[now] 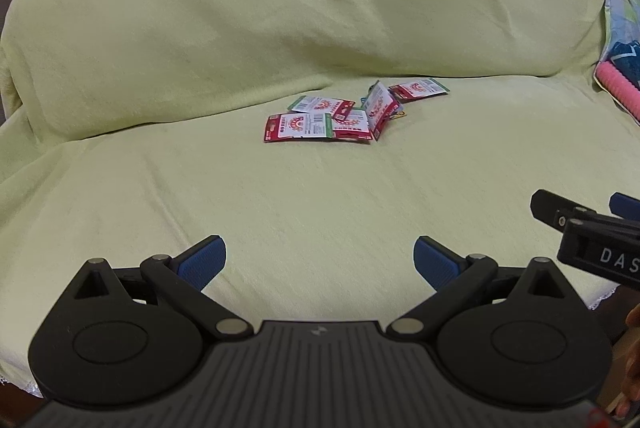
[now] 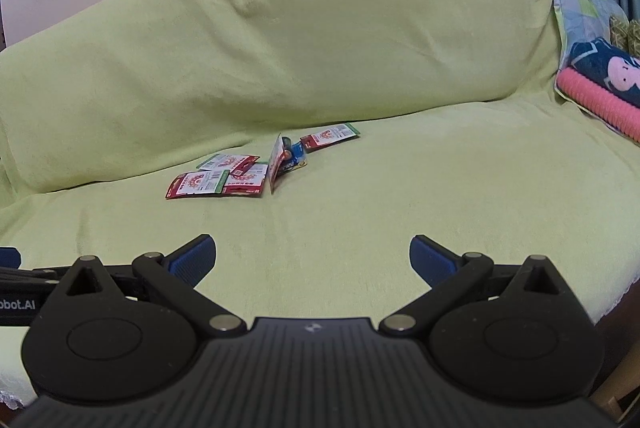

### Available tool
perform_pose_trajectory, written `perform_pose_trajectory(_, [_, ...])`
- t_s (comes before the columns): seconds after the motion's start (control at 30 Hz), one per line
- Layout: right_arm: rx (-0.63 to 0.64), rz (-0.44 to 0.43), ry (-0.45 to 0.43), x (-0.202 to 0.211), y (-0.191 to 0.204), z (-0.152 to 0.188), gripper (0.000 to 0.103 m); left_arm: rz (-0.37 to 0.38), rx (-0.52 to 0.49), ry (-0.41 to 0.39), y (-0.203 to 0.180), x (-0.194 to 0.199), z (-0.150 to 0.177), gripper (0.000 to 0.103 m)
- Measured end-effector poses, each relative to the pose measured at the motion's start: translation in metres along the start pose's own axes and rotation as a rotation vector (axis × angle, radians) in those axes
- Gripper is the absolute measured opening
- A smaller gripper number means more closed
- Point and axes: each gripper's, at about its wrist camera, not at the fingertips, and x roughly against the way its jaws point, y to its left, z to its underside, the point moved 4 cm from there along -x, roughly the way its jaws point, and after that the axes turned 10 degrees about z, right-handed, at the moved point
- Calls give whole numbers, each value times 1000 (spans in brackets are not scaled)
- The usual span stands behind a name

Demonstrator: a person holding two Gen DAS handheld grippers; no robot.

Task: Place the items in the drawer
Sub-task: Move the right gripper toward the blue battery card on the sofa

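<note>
Red packets point(image 1: 344, 116) clustered mid-seat near the backrest of the green-covered sofa point(image 1: 280, 204), left hand-held gripper point(image 1: 319, 260) and right hand-held gripper point(image 2: 312, 256) both spread wide, empty, above the seat's front edge.

- Left wrist view: low over the seat of a sofa under a light green cloth cover point(image 1: 280, 196), facing its backrest.
- Right wrist view: alongside, same heading.
- Shared: small red-and-white printed packets point(image 1: 300, 126) point(image 2: 198, 185) mid-seat, well ahead.

Both tongs, left point(image 1: 320, 262) and right point(image 2: 313, 260), are black with ribbed blue pads point(image 1: 202, 262) and silver pivot pins.
</note>
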Motion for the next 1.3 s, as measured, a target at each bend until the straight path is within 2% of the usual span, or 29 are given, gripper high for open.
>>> perform_pose_trajectory(0.1, [21, 18, 3, -7, 2, -6, 102, 4, -6, 2, 0, -4, 8, 101])
perform_pose_trajectory(0.2, [42, 37, 6, -14, 5, -12, 102, -2, 1, -29, 4, -5, 18, 101])
perform_pose_trajectory(0.27, [56, 49, 8, -19, 6, -16, 102, -7, 27, -18, 14, -14, 11, 101])
perform_pose_trajectory(0.3, [56, 46, 1, -21, 6, -20, 102, -10, 31, -40, 16, -13, 11, 101])
perform_pose_trajectory(0.4, [48, 10, -45, -25, 6, -26, 102, -22, 25, -65, 16, -16, 8, 101])
perform_pose_trajectory(0.63, [74, -13, -75, -47, 28, -33, 102, -33, 17, -64, 25, -34, -1, 101])
perform_pose_trajectory(1.3, [136, -11, -74, -104, 51, -60, 102, -35, -1, -78, 27, -89, -42, 101])
